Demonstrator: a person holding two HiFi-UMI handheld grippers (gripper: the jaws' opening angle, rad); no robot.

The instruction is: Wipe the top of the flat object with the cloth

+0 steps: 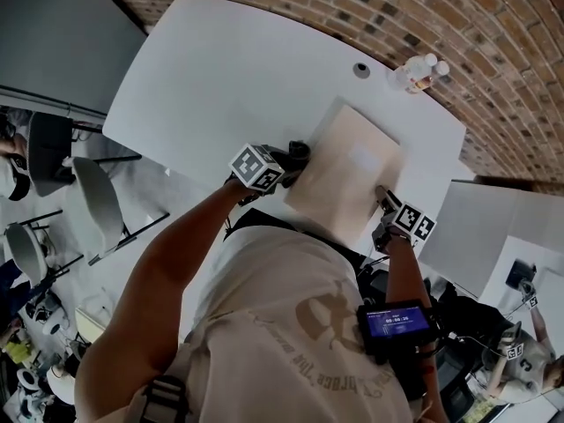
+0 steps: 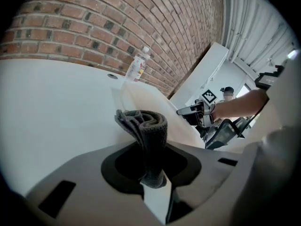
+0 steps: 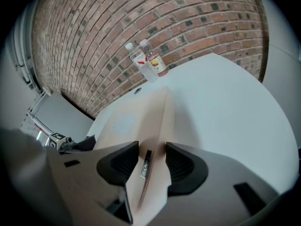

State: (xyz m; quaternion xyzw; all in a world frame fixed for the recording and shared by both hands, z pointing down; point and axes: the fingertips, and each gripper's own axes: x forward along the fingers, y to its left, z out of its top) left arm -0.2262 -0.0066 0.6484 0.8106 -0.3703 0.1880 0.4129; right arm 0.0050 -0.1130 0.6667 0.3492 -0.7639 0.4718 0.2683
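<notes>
On the white table (image 1: 220, 69), the flat beige board (image 1: 348, 170) is lying with its near edge clamped by the right gripper (image 3: 153, 161), which is bracing it. The left gripper (image 2: 149, 159), angling downward beside the board's left edge, is clenching a folded grey cloth (image 2: 146, 126). Wiping appears to be just beginning; next, the cloth needs pressing onto the top and sweeping across.

Your left arm (image 1: 163, 271) reached forward, and your left gripper (image 1: 298, 155) angled downward with its jaws clamped on the folded cloth (image 2: 146, 126). Your right forearm (image 1: 401, 276) stretched out alongside, and your right gripper (image 1: 382, 194) tilted down, its jaws set wide and closed on the near edge of the board (image 3: 136, 121).
</notes>
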